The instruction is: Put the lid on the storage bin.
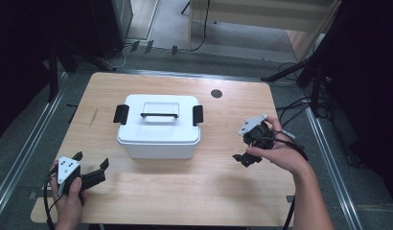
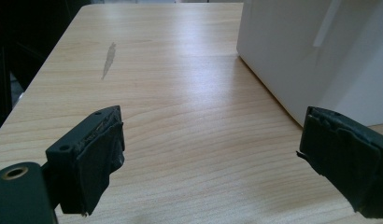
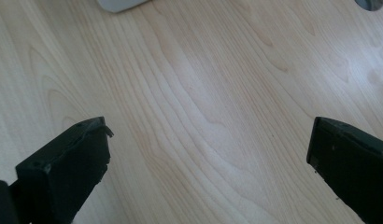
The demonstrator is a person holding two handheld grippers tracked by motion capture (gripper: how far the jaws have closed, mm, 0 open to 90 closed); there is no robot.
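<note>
— Where's the box (image 1: 158,125)?
— Middle of the frame, lid clipped on. The left gripper (image 1: 91,168) at lower left and the right gripper (image 1: 243,155) at right are both spread wide, empty.
— Risk?
— Uneven pulls on the side clips (image 1: 121,114) could skid it across the table (image 1: 204,187).

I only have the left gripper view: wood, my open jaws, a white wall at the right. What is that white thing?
Observer: A white box with its lid on, seen in the high view.
Operator: Is the lid fastened?
Observer: A black clip sits at its left end and another clip at its right; I can't tell if they are locked.
Operator: Anything to lift it by?
Observer: A black handle lies across the lid's recess.
Operator: Where's the right gripper?
Observer: The right gripper is right of the box, jaws apart, holding nothing.
</note>
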